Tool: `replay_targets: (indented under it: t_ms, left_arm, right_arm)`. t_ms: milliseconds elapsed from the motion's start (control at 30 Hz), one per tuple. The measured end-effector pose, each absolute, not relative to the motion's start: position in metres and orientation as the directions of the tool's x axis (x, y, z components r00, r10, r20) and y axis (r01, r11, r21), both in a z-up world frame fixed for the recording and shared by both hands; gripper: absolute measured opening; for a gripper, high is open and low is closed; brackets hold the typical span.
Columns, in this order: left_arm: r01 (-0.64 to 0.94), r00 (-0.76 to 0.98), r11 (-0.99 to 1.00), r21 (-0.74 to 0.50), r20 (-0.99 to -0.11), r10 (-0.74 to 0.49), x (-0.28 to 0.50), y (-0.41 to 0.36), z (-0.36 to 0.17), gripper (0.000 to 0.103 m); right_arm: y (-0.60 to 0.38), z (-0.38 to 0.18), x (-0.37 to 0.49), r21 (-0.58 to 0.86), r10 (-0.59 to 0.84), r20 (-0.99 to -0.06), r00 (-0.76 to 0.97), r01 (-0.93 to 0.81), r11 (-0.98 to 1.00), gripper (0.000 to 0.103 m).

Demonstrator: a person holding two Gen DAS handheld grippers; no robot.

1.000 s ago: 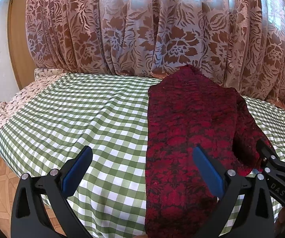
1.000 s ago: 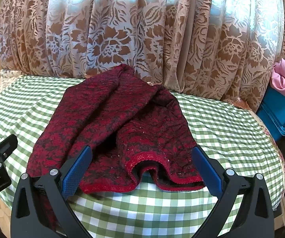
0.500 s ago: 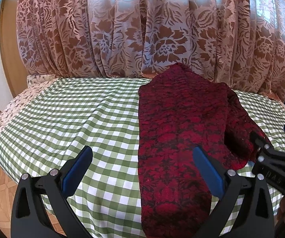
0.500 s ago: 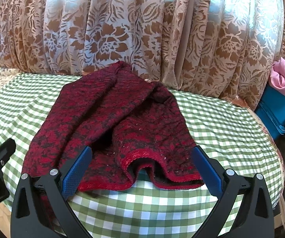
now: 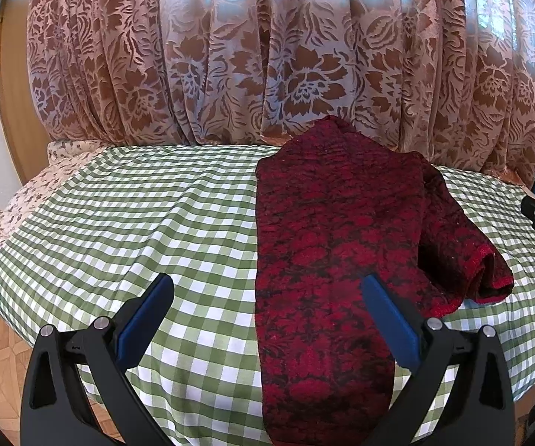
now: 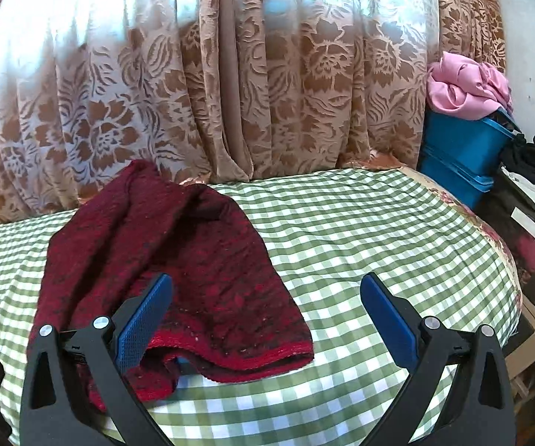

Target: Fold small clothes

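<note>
Both grippers hang above the near edge of a bed with their blue-padded jaws spread wide and nothing between them. Seen from its own camera, the left gripper (image 5: 267, 319) sits over the near end of a dark red knitted garment (image 5: 334, 252), one finger above bare cloth and the other above the knit. From the right camera, the right gripper (image 6: 265, 319) is low over the garment's (image 6: 178, 260) brighter red hem, its left finger (image 6: 144, 319) in front of the fabric and its right finger over open bedding. The garment is deep red with a darker, near-black floral pattern and a nubbly texture. It lies as a long strip running away from the viewer toward the curtain (image 5: 286, 55), its far end pushed up against the drapery. Along its right side a folded-over part ends in a bright red ribbed edge that gapes open a little. Underneath is a green-and-white checked bedcover (image 5: 137, 223), slightly creased. The curtain is brown with a pale floral design. To the far right stands a blue plastic bin (image 6: 464, 152) topped with a crumpled pink cloth (image 6: 464, 87).
</note>
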State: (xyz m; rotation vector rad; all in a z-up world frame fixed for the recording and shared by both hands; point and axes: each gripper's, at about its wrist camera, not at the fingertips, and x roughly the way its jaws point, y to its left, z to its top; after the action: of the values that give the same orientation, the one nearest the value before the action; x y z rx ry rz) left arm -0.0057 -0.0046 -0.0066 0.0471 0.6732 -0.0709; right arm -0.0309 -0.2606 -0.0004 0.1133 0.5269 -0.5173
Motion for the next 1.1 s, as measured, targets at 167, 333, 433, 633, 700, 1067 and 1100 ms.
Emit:
replay_targets:
  t_ms: [167,333,433,633,700,1067,1100]
  left_arm:
    - [0.105,0.776,0.994,0.036,-0.629,-0.059,-0.006,-0.011,-0.008,0.101]
    - [0.127,0.769,0.991,0.048,-0.636,-0.068,-0.006,-0.017,-0.011,0.101]
    - [0.134,0.766,0.989,0.055,-0.639,-0.068,-0.005,-0.021,-0.012,0.101]
    - [0.142,0.760,0.988,0.064,-0.646,-0.067,-0.004,-0.025,-0.013,0.101]
    - [0.142,0.758,0.988,0.063,-0.649,-0.068,-0.003,-0.025,-0.014,0.101]
    - [0.287,0.685,0.953,0.101,-0.717,-0.130,0.002,-0.035,-0.037,0.100]
    - [0.305,0.680,0.946,0.108,-0.720,-0.137,0.001,-0.036,-0.039,0.100]
  right_arm:
    - [-0.261,-0.001,-0.031,-0.032,-0.443,-0.502,0.743,0.496,0.868,0.100]
    - [-0.279,-0.002,-0.034,0.000,-0.470,-0.503,0.725,0.544,0.839,0.100]
    - [-0.286,-0.004,-0.034,0.001,-0.480,-0.504,0.718,0.556,0.831,0.100]
    - [-0.290,-0.008,-0.032,0.000,-0.475,-0.510,0.717,0.553,0.833,0.100]
    - [-0.290,-0.009,-0.031,-0.004,-0.470,-0.515,0.717,0.547,0.837,0.100]
    - [-0.282,-0.017,-0.022,-0.027,-0.440,-0.538,0.719,0.507,0.862,0.100]
    - [-0.281,-0.018,-0.021,-0.023,-0.426,-0.544,0.723,0.495,0.869,0.100]
